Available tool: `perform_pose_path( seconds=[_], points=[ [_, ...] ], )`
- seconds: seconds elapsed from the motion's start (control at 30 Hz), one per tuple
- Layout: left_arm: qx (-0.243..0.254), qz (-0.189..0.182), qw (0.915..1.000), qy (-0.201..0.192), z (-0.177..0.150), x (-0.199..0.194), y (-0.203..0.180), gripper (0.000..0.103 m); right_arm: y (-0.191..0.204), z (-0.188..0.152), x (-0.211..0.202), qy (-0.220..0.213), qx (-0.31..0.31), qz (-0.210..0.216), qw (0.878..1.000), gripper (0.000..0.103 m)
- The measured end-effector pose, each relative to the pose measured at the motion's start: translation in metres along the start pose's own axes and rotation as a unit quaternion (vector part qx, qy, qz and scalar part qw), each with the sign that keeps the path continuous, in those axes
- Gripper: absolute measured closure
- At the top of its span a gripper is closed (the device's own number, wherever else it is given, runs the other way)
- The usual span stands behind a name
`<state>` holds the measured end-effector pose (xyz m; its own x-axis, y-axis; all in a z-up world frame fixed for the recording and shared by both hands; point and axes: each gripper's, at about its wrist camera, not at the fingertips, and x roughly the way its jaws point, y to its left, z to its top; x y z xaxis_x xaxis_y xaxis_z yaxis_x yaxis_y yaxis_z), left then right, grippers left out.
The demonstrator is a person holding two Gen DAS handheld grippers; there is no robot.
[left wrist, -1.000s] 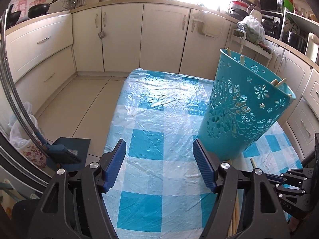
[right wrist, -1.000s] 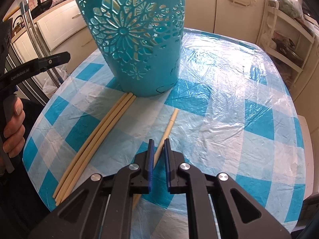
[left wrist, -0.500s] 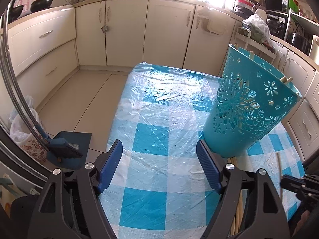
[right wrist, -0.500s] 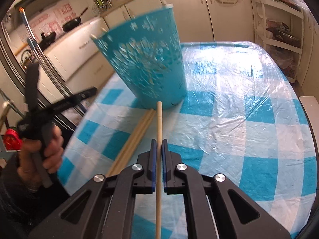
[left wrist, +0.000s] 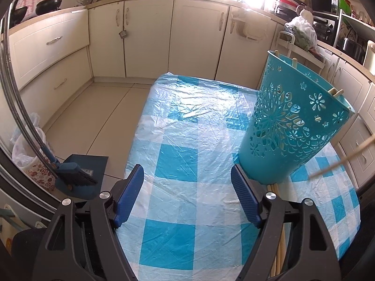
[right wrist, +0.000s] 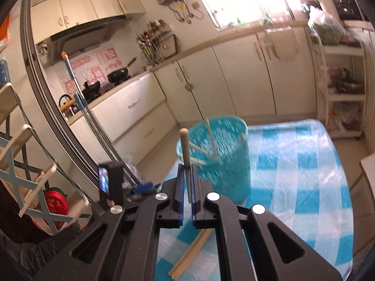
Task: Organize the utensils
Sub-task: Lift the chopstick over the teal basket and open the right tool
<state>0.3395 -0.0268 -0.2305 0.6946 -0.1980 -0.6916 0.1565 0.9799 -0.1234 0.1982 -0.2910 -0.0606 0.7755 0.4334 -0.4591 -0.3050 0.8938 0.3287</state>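
My right gripper (right wrist: 186,167) is shut on a long wooden chopstick (right wrist: 185,147), lifted above the table; its tip points up and forward toward the teal cut-out basket (right wrist: 225,161). The same chopstick (left wrist: 344,159) crosses the right edge of the left wrist view in mid-air. The basket (left wrist: 290,126) stands on the blue-checked tablecloth (left wrist: 187,154) with several chopsticks inside. More chopsticks (right wrist: 189,255) lie flat on the cloth near the basket's foot, also seen as chopsticks (left wrist: 277,241) beside my left gripper. My left gripper (left wrist: 187,194) hovers open over the cloth, left of the basket, holding nothing.
Cream kitchen cabinets (left wrist: 150,37) ring the room. A blue broom and dustpan (left wrist: 75,178) stand on the floor left of the table. A white shelf rack (right wrist: 339,89) stands at the right beyond the table. The other handheld device (right wrist: 110,180) shows at the left.
My right gripper closed on a single chopstick from the cloth and rose with it, tilting up toward the basket's rim. The left gripper stayed in place, jaws slightly wider.
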Motion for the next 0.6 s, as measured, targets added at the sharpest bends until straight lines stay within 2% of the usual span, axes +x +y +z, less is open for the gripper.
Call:
perform_pose_path(
  seconds=[0.23, 0.47, 0.6],
  points=[
    [-0.005, -0.004, 1.0, 0.001, 0.0, 0.0, 0.001, 0.03, 0.012, 0.045, -0.011, -0.038, -0.025, 0.013, 0.999, 0.098],
    [-0.01, -0.007, 0.9999, 0.003, 0.0, 0.001, 0.002, 0.03, 0.019, 0.079, -0.01, -0.072, -0.049, -0.003, 0.996, 0.098],
    [-0.013, -0.01, 0.9999, 0.004, 0.001, 0.001, 0.003, 0.03, 0.02, 0.084, 0.001, -0.087, -0.059, -0.026, 0.994, 0.099]
  ],
)
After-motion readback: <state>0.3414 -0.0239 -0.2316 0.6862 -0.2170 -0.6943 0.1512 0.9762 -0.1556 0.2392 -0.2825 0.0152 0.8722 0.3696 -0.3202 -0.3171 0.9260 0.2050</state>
